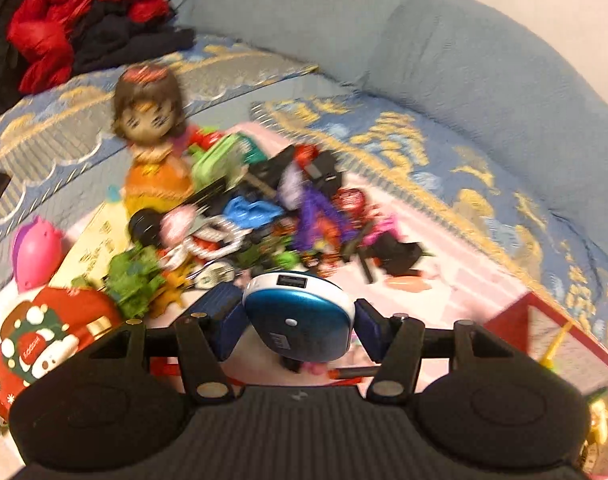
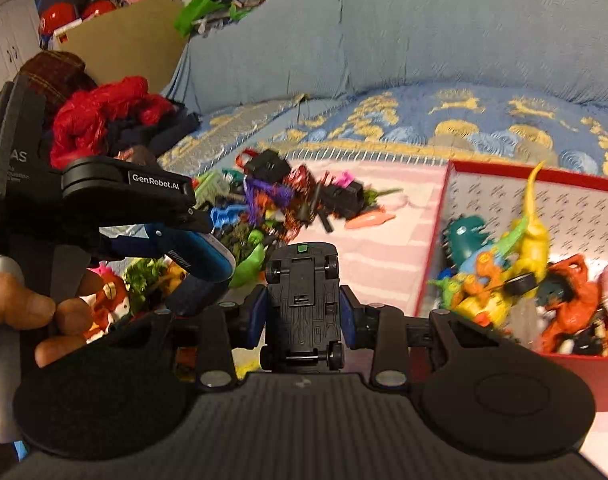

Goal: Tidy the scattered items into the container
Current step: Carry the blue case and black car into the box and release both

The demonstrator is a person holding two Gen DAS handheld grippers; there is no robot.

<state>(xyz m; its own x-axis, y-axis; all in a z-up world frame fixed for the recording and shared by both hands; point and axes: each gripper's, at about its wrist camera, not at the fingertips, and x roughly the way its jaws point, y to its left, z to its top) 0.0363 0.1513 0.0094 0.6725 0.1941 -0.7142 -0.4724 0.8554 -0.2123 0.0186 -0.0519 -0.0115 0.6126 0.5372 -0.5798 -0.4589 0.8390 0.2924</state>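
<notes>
My left gripper is shut on a round blue-and-white toy disc, held above the pile of scattered toys on a pink mat. In the right wrist view, the left gripper shows at the left with the blue disc in it, and a person's hand holds it. My right gripper is shut on a black toy car, whose underside faces the camera. The red box with a white patterned inside stands to the right, holding several dinosaur toys.
A doll in an orange dress stands at the pile's far left, near a pink toy and a red Christmas tin. A red jacket lies on the blue sofa. A cardboard box stands beyond the sofa arm.
</notes>
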